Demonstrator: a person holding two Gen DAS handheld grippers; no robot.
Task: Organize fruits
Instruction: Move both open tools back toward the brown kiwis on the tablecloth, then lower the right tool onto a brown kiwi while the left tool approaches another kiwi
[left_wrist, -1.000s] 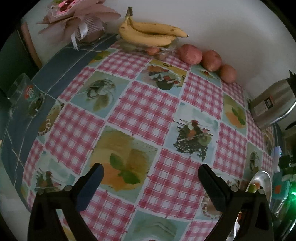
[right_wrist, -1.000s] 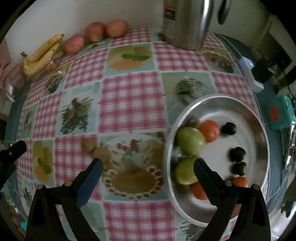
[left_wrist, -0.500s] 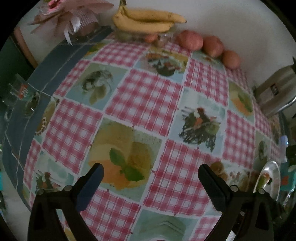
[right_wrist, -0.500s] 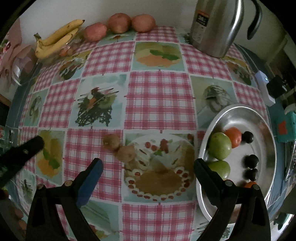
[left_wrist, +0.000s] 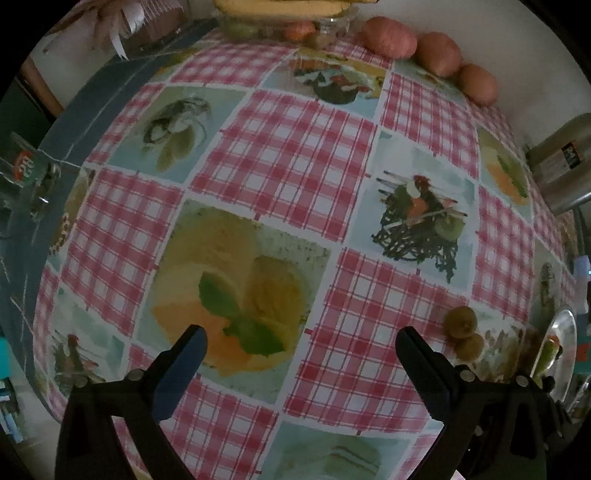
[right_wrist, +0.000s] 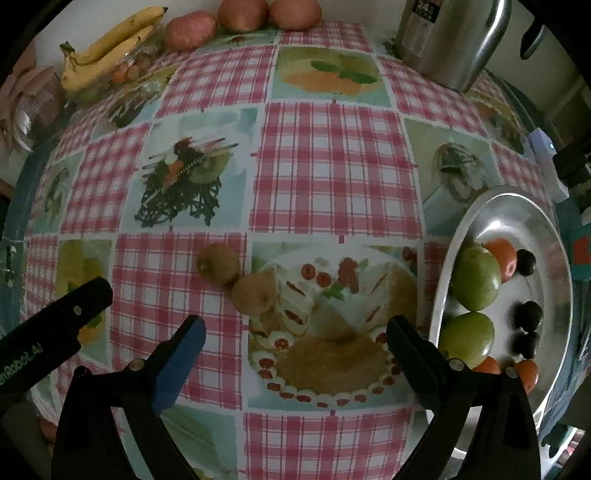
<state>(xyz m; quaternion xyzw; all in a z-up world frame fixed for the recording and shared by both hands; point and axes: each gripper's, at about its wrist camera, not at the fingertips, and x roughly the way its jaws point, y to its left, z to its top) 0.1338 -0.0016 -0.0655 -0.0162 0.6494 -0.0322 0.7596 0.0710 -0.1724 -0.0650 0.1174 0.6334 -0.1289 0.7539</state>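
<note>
bananas cut off at frame top; two kiwis touching, axes unclear; left gripper and right gripper held spread, empty.

Both fisheye views are dim and slightly soft, the checked-cloth table bulging and darkening toward black corners, with pale glare on the round silver metal tray.
</note>
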